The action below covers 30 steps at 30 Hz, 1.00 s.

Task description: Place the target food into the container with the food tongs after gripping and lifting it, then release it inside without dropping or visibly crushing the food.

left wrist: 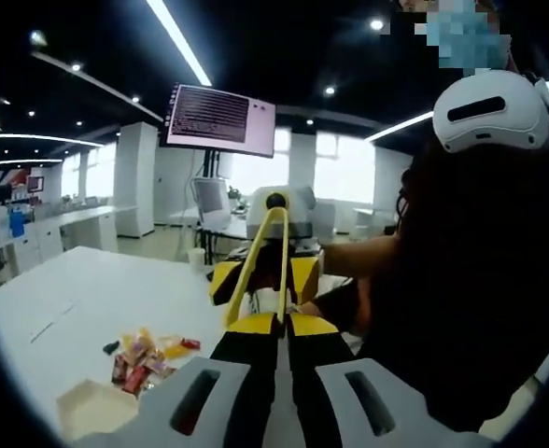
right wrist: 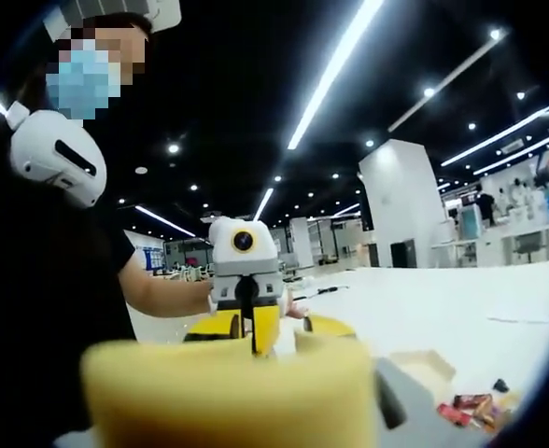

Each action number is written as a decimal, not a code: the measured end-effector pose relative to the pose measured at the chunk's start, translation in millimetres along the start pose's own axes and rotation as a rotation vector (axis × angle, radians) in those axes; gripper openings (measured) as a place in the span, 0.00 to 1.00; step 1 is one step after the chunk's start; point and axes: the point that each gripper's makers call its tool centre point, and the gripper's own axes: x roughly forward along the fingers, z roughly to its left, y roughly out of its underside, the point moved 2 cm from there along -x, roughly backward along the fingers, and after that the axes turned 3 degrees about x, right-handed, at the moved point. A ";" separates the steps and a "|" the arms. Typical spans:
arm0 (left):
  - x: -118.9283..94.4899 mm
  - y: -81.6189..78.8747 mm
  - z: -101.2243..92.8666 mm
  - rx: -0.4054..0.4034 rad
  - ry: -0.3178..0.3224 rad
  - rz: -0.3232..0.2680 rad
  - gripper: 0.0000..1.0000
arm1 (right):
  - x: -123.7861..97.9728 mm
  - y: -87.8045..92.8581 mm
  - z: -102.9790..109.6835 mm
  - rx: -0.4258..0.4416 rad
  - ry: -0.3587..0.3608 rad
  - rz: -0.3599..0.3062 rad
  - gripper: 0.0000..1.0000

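Note:
My left gripper [left wrist: 282, 322] has its jaws nearly together on the lower end of yellow food tongs [left wrist: 248, 271], which rise straight ahead. The tongs' far end reaches the right gripper [left wrist: 265, 280], which faces me with a hand behind it. In the right gripper view a blurred yellow mass, the tongs [right wrist: 228, 392], covers my own jaws, and the left gripper [right wrist: 256, 327] faces back. Wrapped snacks [left wrist: 144, 359] lie in a small pile on the white table [left wrist: 88, 289], with a shallow cream box [left wrist: 92, 406] beside them. The box [right wrist: 424, 366] and snacks [right wrist: 471, 406] also sit low right.
A person in dark clothes with a white headset [left wrist: 494, 107] stands close on the right. A monitor on a stand [left wrist: 220, 119] is behind the table. Desks and white pillars line the far room. A small dark object [left wrist: 112, 347] lies near the snacks.

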 end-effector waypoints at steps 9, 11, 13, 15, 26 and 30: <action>1.9 -0.6 -1.9 0.022 0.022 0.052 0.00 | 0.0 1.1 1.1 0.008 -0.010 0.009 0.29; 3.4 -1.4 -0.9 0.033 0.020 0.061 0.00 | -1.2 0.5 1.4 0.010 -0.011 0.004 0.28; 5.3 -0.8 -1.6 0.031 0.026 0.069 0.00 | -2.7 1.1 1.5 0.023 -0.011 0.006 0.28; 6.7 3.6 -4.7 -0.007 0.044 0.088 0.00 | -4.0 4.7 0.5 0.024 -0.001 0.027 0.30; 7.0 9.0 -4.2 -0.029 0.040 0.098 0.00 | -4.9 11.9 0.0 0.032 -0.003 0.069 0.30; 7.9 12.0 -5.4 -0.021 0.050 0.129 0.00 | -4.6 15.8 2.7 0.042 -0.022 0.088 0.28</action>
